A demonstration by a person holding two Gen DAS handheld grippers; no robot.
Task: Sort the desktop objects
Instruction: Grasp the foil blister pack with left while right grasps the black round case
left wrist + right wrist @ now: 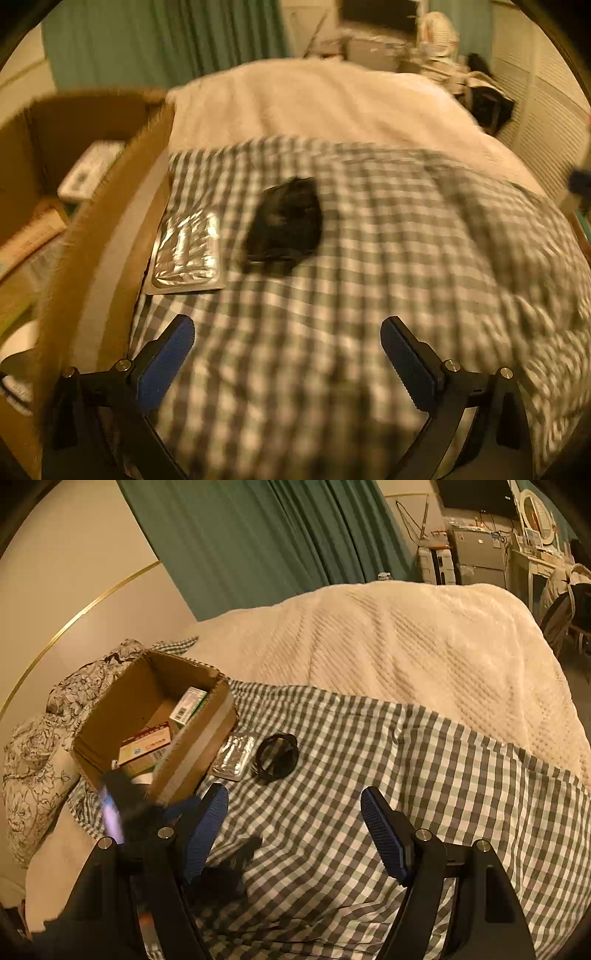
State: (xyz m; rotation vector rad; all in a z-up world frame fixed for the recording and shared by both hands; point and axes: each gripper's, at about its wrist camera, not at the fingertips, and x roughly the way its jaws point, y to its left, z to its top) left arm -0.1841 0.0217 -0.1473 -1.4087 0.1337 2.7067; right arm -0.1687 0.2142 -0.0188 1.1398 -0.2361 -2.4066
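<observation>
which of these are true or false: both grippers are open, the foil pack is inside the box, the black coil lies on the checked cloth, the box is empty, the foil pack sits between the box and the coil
1. Both grippers are open: true. The left gripper and right gripper hold nothing.
2. The foil pack is inside the cardboard box: false. It lies outside, on the cloth beside the box wall.
3. The black coil lies on the checked cloth: true.
4. The box is empty: false. Several small cartons are in it.
5. The foil pack sits between the box and the coil: true.
</observation>
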